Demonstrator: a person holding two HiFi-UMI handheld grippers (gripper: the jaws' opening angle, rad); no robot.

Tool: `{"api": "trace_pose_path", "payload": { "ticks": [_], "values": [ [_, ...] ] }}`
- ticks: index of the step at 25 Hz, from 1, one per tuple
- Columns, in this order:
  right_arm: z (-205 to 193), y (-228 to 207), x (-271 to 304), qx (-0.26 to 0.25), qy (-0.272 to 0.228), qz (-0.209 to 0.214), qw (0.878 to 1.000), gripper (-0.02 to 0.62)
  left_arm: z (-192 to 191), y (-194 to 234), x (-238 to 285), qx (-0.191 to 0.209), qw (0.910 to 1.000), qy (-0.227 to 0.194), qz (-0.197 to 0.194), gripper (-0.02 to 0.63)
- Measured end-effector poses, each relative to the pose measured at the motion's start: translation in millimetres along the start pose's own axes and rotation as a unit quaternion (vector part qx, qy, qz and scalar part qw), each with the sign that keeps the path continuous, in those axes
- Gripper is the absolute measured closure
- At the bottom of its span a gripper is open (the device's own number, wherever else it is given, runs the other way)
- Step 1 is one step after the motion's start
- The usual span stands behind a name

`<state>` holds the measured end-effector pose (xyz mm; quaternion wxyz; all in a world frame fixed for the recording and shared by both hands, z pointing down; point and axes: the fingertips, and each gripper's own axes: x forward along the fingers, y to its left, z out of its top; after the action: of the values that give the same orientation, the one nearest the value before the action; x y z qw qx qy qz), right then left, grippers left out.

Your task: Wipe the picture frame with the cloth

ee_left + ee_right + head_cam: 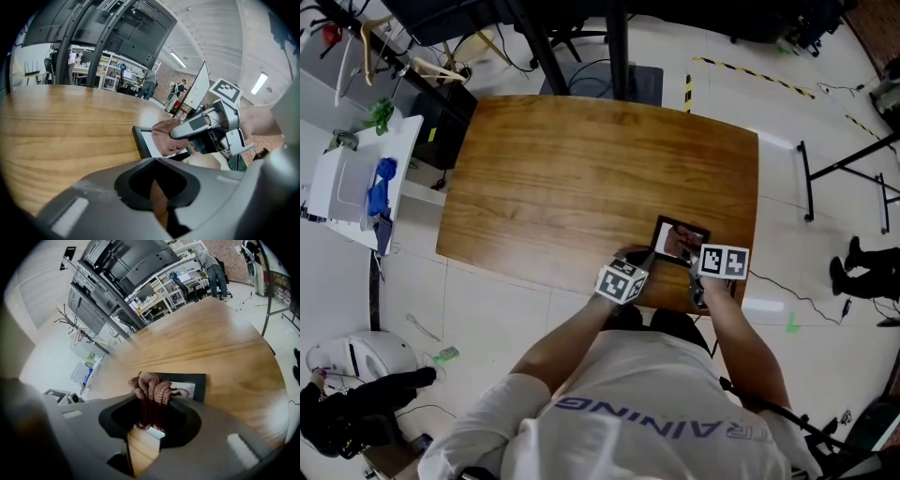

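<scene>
In the head view, the wooden bench (581, 169) is seen from above and both tools are at its near edge. The left tool (637, 262) and the right tool (692, 253) are mostly covered by their marker cubes, so their jaws do not show here. The picture frame (667, 229) lies flat on the bench just ahead of the two tools; its near part is hidden under them, and the cloth cannot be told apart from the picture in this view. In the left gripper view, the jaws of the left tool (158, 199) are almost pressed together, with only a narrow slit where wood colour shows, and nothing is held between them. Ahead of this tool and a little to its right lies the frame (142, 140), of which only one dark corner and a bit of white inside are visible. The rest is covered by the brownish cloth (165, 136) and by the right tool (187, 129), which presses the cloth onto the frame. In the right gripper view, the right tool (150, 425) is pinching the cloth (152, 386), bunched in folds between its jaws. The frame (196, 379) lies directly ahead of and under the cloth, and its near edge is hidden by the tool body. The bench (211, 338) stretches further ahead.
</scene>
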<state>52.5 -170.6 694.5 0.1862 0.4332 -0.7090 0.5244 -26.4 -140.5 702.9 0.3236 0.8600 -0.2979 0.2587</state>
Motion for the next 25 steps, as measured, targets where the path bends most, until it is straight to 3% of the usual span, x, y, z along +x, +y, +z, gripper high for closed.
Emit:
{"api": "trace_pose_path", "payload": {
  "ticks": [8, 19, 25],
  "values": [
    [-3, -36, -34, -0.008, -0.015, -0.044, 0.999, 0.469, 0, 1, 0, 0.0, 1.0, 0.0, 0.001, 0.6],
    [-4, -49, -54, 0.003, -0.04, -0.054, 0.998, 0.468, 0, 0, 0, 0.0, 1.0, 0.0, 0.001, 0.6],
    [-3, -4, -36, -0.007, -0.038, 0.002, 0.999, 0.469, 3, -1, -1, -0.003, 1.0, 0.001, -0.004, 0.6]
  ]
}}
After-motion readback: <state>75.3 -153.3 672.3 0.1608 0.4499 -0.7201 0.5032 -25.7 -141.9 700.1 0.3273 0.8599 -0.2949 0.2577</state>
